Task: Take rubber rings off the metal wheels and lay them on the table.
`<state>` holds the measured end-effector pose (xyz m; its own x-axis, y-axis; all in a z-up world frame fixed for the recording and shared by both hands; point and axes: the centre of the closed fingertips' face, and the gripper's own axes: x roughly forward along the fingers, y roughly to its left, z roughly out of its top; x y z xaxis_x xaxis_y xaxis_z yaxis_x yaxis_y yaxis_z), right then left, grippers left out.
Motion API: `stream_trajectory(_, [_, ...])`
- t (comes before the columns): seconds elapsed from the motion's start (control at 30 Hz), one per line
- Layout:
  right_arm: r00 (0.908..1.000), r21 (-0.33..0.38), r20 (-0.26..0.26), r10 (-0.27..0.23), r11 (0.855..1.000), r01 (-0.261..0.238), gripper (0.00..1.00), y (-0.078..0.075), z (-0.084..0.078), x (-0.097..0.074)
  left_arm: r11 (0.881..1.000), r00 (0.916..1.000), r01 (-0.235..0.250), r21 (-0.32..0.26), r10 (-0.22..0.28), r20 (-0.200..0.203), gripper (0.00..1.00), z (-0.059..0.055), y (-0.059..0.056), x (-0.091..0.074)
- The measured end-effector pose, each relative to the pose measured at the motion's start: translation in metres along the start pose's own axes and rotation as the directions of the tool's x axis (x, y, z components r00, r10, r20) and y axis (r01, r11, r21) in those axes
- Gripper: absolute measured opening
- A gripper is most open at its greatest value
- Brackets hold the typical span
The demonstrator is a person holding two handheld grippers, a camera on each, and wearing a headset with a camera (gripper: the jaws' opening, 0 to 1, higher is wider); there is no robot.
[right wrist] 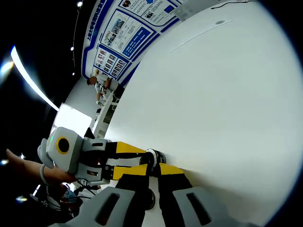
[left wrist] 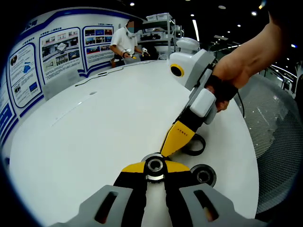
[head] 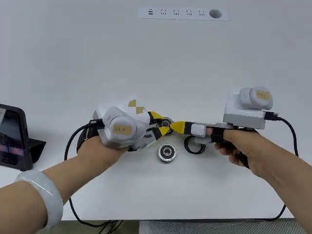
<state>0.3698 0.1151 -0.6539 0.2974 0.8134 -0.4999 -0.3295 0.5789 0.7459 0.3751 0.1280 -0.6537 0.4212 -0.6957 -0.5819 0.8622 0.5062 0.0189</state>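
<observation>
- Left gripper (left wrist: pixel 155 169) clamps a metal wheel (left wrist: pixel 155 165);
- right gripper (left wrist: pixel 167 148) jaws together, tip at that wheel's rim;
- loose rubber rings (head: pixel 195 145), second wheel (head: pixel 166 152) on table (head: pixel 146 58).

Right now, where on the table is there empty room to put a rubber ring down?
Crowded: the middle, where the left gripper and right gripper meet at a held wheel, with black rings beside. Free: the wide bare table between them and the power strip, and the front strip between the loose wheel and the near edge.
</observation>
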Motion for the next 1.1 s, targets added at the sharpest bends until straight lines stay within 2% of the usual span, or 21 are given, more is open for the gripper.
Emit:
stream_trajectory(0.17, [0.9999, -0.013, -0.008, -0.011, 1.000, 0.011, 0.04, -0.0021, -0.0017, 0.0004, 1.000, 1.0000, 0.000, 0.000, 0.000, -0.001, 0.13, 0.0000, 0.0000, 0.0002])
stream_trajectory(0.67, [0.9998, -0.025, -0.006, -0.020, 0.999, 0.020, 0.02, -0.0021, -0.0001, 0.0007, 1.000, 1.0000, 0.001, -0.010, -0.001, -0.002, 0.13, -0.0004, 0.0001, 0.0004])
stream_trajectory(1.1, [0.9999, -0.040, 0.001, -0.012, 0.999, 0.012, 0.01, 0.0052, 0.0015, 0.0037, 1.000, 1.0000, -0.001, -0.012, 0.001, -0.002, 0.13, -0.0001, 0.0000, -0.0001])
